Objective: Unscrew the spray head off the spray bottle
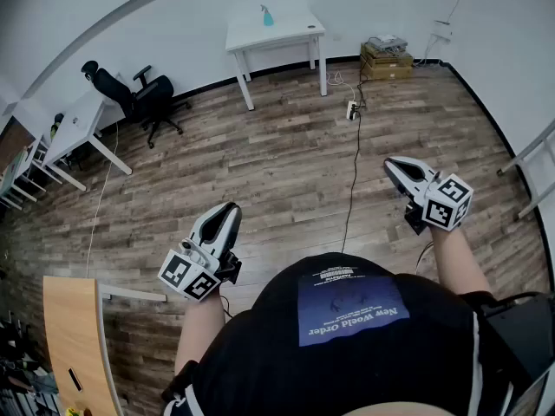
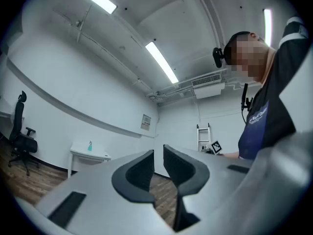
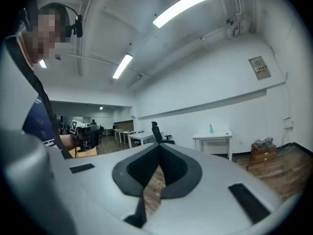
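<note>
nothing is begun: the left claw (image 1: 227, 210) and right claw (image 1: 393, 165) are closed together, empty, the spray bottle (image 1: 267, 16) left untouched on the bench (image 1: 290, 31) well ahead.

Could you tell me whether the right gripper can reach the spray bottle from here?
Probably not: the spray bottle stands on the white table across the room, far from the right gripper. Wooden floor lies between.

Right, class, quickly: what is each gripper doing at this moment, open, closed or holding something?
Left gripper: closed, holding nothing.
Right gripper: closed, jaws together, holding nothing.
</note>
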`<action>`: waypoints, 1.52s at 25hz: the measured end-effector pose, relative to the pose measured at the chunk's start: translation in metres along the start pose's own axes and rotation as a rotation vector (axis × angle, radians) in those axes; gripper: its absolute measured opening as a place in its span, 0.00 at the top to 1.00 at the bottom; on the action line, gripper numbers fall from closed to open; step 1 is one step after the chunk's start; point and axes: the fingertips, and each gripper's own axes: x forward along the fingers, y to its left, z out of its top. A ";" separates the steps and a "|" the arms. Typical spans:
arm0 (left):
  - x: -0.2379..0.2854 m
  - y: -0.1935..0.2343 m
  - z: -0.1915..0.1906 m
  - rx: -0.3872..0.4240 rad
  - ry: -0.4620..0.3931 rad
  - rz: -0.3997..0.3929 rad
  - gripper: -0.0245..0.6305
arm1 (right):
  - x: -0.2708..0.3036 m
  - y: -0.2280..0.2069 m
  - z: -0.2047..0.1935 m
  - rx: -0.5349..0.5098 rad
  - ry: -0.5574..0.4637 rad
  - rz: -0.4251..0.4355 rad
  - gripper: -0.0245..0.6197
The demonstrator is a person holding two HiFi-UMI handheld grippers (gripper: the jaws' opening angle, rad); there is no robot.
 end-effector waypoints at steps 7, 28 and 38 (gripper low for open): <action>0.017 -0.024 -0.004 0.001 0.004 -0.010 0.88 | -0.027 -0.009 0.004 -0.007 -0.005 0.003 0.97; 0.100 -0.096 -0.054 -0.045 0.051 -0.027 0.88 | -0.093 -0.086 -0.021 0.047 0.050 0.012 0.97; 0.092 0.000 -0.049 -0.075 0.021 -0.029 0.88 | -0.004 -0.086 -0.011 0.009 0.075 0.010 0.97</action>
